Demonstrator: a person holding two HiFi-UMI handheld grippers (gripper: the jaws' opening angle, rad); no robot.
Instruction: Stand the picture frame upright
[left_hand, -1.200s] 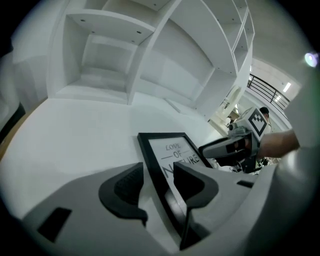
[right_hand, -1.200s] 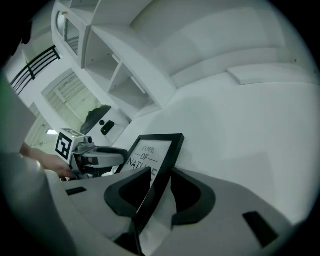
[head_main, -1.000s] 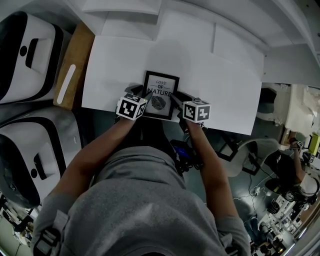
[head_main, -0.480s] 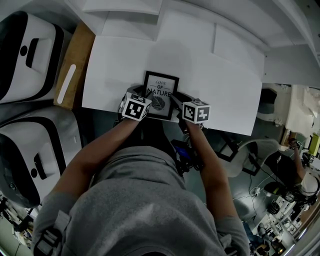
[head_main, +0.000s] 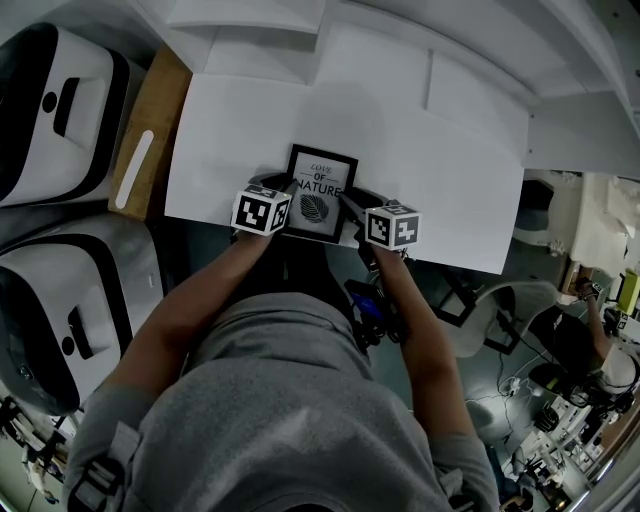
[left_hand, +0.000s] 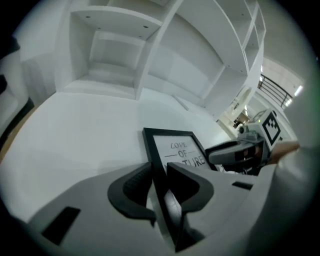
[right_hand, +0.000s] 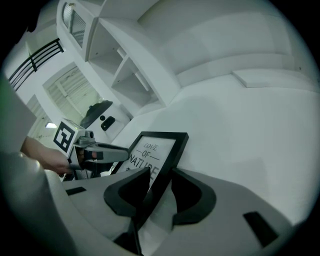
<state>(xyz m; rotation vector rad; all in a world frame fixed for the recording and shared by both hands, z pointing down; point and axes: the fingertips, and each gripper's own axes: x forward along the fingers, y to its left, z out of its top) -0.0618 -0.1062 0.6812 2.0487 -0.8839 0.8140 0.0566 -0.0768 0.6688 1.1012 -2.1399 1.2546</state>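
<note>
A black picture frame (head_main: 320, 190) with a white "LOVE OF NATURE" leaf print rests near the front edge of the white table (head_main: 420, 140), its near end tilted up. My left gripper (head_main: 289, 193) has its jaws on the frame's left edge (left_hand: 156, 165). They have just been closing, and the pads (left_hand: 141, 176) press on that edge. My right gripper (head_main: 350, 206) is shut on the frame's right edge (right_hand: 167, 167), which runs between its fingers (right_hand: 186, 187). Each gripper shows in the other's view, at the opposite side of the frame.
White shelving (left_hand: 125, 45) rises behind the table. A wooden board (head_main: 148, 125) with a white strip lies left of the table, beside two white-and-black machines (head_main: 50, 110). The table's front edge (head_main: 440, 258) runs just under the grippers.
My left gripper has shifted slightly and its jaws have closed onto the frame's left edge. The right gripper has stayed where it was on the right edge.
</note>
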